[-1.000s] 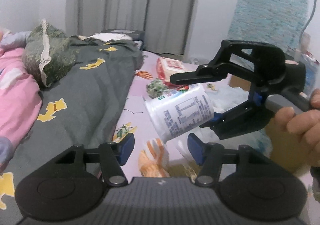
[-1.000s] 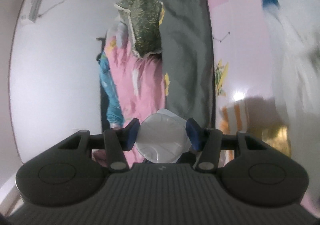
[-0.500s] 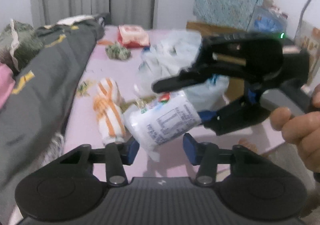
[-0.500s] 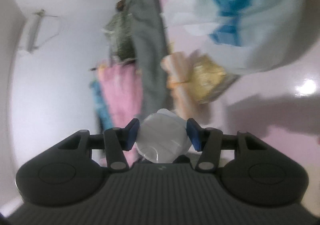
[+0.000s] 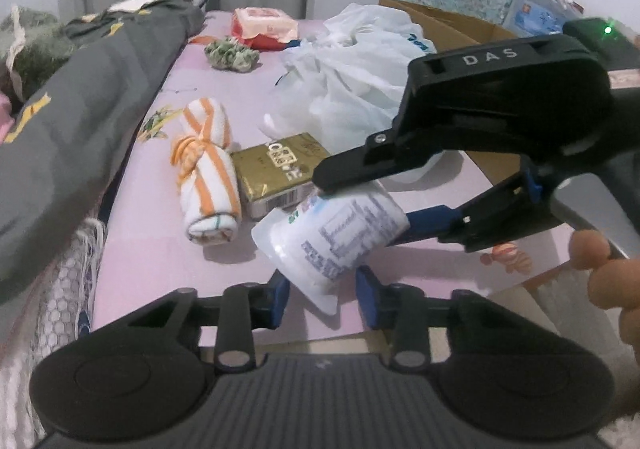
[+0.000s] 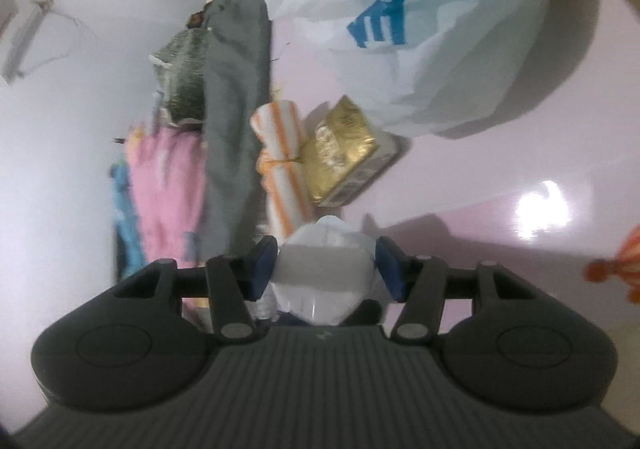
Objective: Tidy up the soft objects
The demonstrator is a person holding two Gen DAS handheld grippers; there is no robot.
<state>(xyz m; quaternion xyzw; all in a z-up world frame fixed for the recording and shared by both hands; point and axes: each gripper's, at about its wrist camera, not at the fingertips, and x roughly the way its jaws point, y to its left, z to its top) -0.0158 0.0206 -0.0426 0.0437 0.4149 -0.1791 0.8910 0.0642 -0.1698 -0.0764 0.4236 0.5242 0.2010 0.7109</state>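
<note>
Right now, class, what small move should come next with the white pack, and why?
Probably let the closing left gripper finish clamping the white pack: its corner sits between those pads untouched, while the right gripper, jaws opening, holds the other end.

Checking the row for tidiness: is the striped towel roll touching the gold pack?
Touching. Left wrist view: the striped towel roll lies pressed against the gold pack, no gap.
</note>
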